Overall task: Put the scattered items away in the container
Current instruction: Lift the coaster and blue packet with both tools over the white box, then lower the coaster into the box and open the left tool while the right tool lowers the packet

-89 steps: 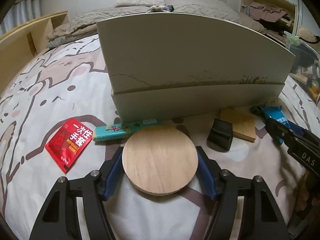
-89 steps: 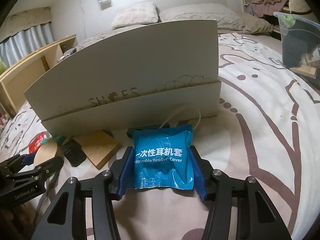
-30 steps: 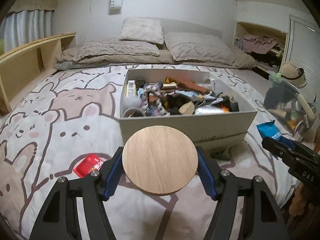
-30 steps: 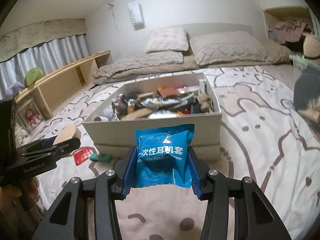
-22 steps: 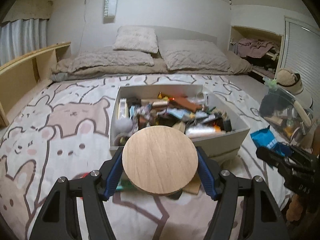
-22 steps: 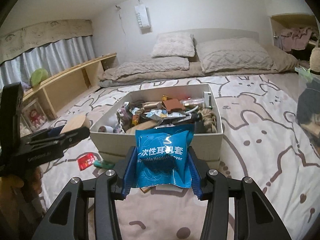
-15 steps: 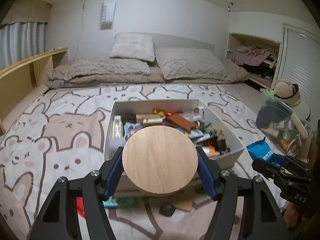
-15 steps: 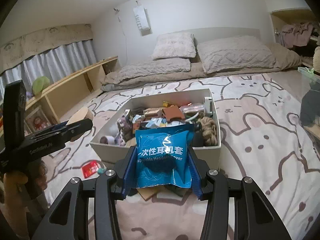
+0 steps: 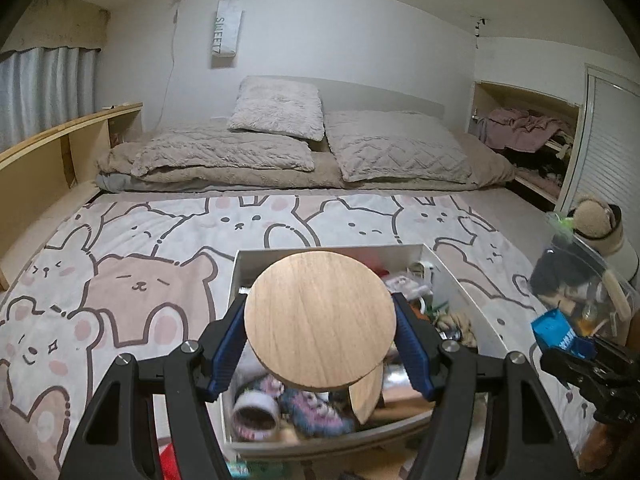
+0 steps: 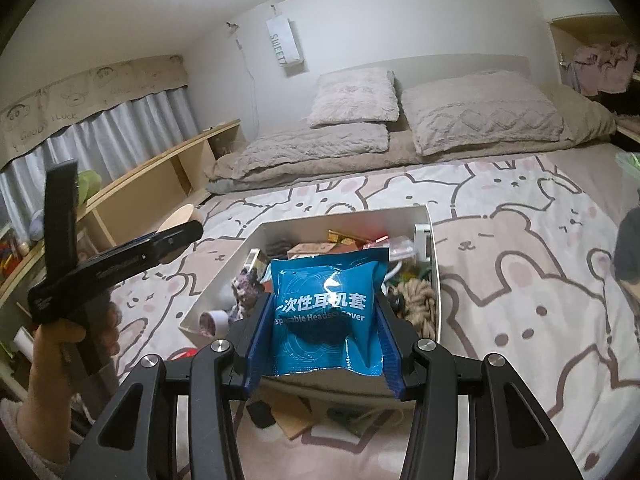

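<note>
Left wrist view: left claw [image 9: 320,328] clamped on round wooden disc [image 9: 320,322] by its edge, held above near half of white box [image 9: 448,280] on bed [image 9: 120,280]. Disc likely stiff, light, smooth-rimmed; edge grip across widest part looks sound, could slip if loosened early. Box already crammed with odds and ends. Wall hanger [image 9: 226,32] reads "SWEET". Right claw [image 9: 576,354] at right edge, blue packet in it.

Right wrist view: right claw [image 10: 324,324] closed on blue packet [image 10: 326,312] by both side seams, over near wall of box [image 10: 434,264]. Packet soft, puffy, slick foil, probably very light; seams best hold. Print: "一次性耳机套", "Disposable Headset Cover". Left claw [image 10: 176,236] at left, disc rim showing. Black block [image 10: 260,414] and wooden tile [image 10: 296,416] still on bed just near the box.
</note>
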Demonstrator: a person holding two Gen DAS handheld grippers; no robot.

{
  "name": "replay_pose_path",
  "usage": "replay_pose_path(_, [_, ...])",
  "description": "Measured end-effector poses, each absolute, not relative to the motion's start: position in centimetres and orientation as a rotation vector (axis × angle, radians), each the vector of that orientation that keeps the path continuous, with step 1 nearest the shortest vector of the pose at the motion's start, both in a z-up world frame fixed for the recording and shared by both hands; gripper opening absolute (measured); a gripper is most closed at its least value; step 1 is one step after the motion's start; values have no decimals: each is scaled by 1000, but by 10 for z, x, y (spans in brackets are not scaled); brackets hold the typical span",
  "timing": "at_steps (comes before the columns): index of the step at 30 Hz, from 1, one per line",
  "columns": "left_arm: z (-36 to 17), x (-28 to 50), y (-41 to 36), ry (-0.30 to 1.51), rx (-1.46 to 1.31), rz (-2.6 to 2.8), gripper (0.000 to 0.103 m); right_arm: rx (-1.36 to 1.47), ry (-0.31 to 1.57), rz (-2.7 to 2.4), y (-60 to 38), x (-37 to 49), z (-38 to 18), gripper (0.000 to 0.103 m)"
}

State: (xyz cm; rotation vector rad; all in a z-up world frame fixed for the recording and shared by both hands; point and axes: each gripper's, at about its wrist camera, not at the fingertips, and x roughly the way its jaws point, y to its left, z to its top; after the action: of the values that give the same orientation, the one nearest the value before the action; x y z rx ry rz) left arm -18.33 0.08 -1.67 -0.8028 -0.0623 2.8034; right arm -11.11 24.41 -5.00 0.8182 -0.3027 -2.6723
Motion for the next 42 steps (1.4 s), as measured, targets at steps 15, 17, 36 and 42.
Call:
replay_pose_path(15, [-23,-255,5,-133,-901,2784,68,845,-312,-2633,242,-152,-30,49])
replay_pose_path(17, [-29,-264,4,-137,-936,2787,68,857,-324,-2623,242,-156,-29,49])
replay_pose_path(36, [-93,-324,4,-285,-1281,2663,68,915,-363,-2592,245,-181,-19,49])
replay_pose_path(42, [-106,-326,7,-277,-1340,2650,72,927,-351,-2578,238,-191,-16,49])
